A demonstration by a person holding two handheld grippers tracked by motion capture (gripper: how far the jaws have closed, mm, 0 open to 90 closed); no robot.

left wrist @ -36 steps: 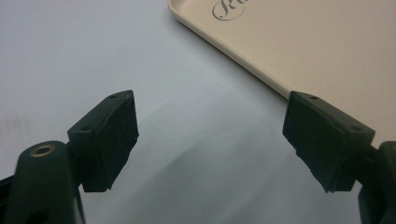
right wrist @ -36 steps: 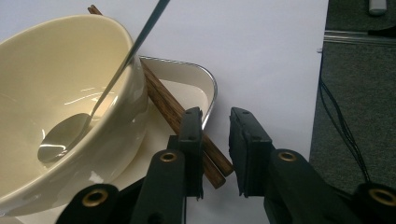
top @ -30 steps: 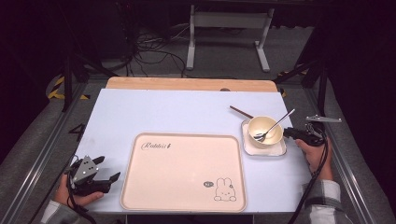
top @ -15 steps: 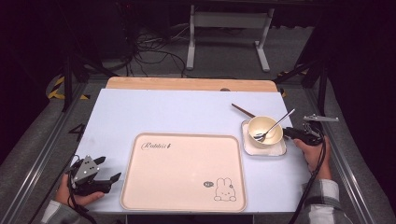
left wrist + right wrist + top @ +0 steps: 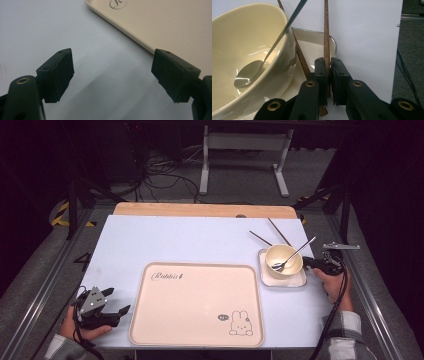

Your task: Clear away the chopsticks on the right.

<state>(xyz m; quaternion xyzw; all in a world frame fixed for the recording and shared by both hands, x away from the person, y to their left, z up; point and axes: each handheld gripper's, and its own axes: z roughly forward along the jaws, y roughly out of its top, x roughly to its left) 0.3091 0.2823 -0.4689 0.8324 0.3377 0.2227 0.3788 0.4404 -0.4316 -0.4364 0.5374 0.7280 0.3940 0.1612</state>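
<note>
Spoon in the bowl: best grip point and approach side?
Grip the spoon on the bare handle end that sticks out past the bowl rim, coming from the bowl's right. The head lies down inside the bowl, and the slim handle leans up and out, free in the air. The right gripper has just closed on a chopstick.

I see a pale blue table top (image 5: 165,240) with a wood strip along the far edge. Directly on it: big beige rabbit tray (image 5: 200,305) near centre-front, square plate (image 5: 295,281) just right of it, two chopsticks (image 5: 278,231) partly behind the plate.
</note>
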